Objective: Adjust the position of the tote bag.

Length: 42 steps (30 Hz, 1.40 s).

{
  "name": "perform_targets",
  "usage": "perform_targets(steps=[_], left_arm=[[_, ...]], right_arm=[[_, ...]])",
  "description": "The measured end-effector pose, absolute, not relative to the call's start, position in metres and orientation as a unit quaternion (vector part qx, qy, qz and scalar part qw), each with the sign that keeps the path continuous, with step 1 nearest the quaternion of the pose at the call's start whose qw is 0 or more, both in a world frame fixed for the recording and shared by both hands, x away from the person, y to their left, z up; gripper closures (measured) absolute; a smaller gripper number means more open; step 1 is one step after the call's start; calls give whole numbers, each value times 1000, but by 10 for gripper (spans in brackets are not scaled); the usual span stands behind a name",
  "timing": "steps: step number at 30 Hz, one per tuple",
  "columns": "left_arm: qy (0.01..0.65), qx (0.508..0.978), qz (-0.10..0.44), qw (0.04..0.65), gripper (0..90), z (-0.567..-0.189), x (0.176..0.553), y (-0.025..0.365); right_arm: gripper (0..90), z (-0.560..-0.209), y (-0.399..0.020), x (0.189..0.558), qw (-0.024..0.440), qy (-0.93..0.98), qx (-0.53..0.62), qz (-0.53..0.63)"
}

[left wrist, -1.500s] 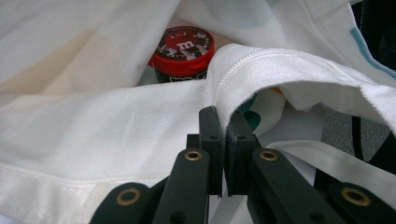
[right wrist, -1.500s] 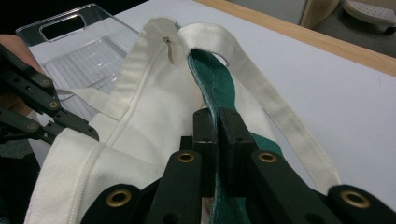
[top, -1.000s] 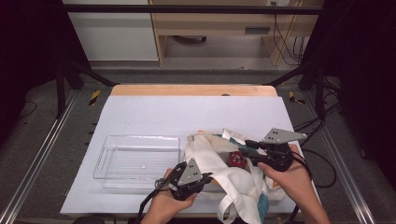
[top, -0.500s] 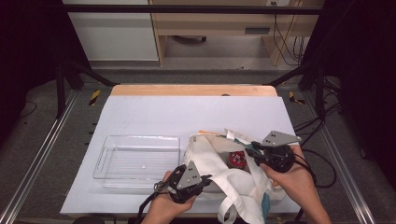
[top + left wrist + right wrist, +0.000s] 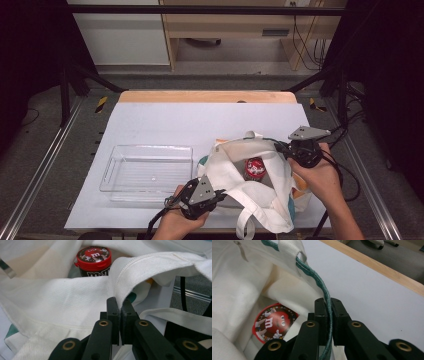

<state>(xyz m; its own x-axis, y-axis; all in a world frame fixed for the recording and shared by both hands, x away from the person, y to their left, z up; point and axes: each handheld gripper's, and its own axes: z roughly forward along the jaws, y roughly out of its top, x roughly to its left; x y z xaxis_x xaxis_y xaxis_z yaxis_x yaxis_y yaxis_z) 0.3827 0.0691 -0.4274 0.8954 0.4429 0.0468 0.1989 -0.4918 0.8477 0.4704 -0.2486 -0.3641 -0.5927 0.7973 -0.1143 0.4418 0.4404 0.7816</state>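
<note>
The right gripper (image 5: 283,148) had just been closing its jaws, and they now pinched the green-trimmed rim of the white tote bag (image 5: 250,187) on the side toward the surface's right edge; in the right gripper view the green hem (image 5: 325,293) ran straight down between the two black jaws. Half a second before, that gripper sat a little nearer the middle of the bag. The left gripper (image 5: 223,196) kept its jaws clamped on the near rim of the bag, as the left gripper view showed white cloth (image 5: 140,272) pressed between them.

With both rims held on opposite sides, the bag's mouth stood open near the front right corner of the surface. Inside it, upright, sat the red-lidded M&M's jar (image 5: 255,167), its lid facing up. The clear plastic tray (image 5: 147,170) lay empty just left of the bag, toward the front edge.

The fresh second grip likely meant the bag could now be spread or tipped to get the jar out.
</note>
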Motion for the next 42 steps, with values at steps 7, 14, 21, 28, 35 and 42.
perform_targets(steps=[7,14,21,28,35,42], left_arm=[[189,853,131,468,877,-429,381,70],[190,854,128,467,878,-431,381,69],[192,855,126,465,876,-433,381,69],[199,853,123,467,872,-433,383,68],[199,853,119,467,872,-434,383,67],[200,852,120,468,871,-434,383,67]], right_arm=[[860,-366,-257,483,244,806,386,376],[860,-369,-266,495,243,799,396,382],[852,-387,-276,509,230,794,423,370],[758,-388,-274,502,233,791,423,376],[606,-380,-271,487,241,786,419,386],[497,-373,-269,476,237,783,414,400]])
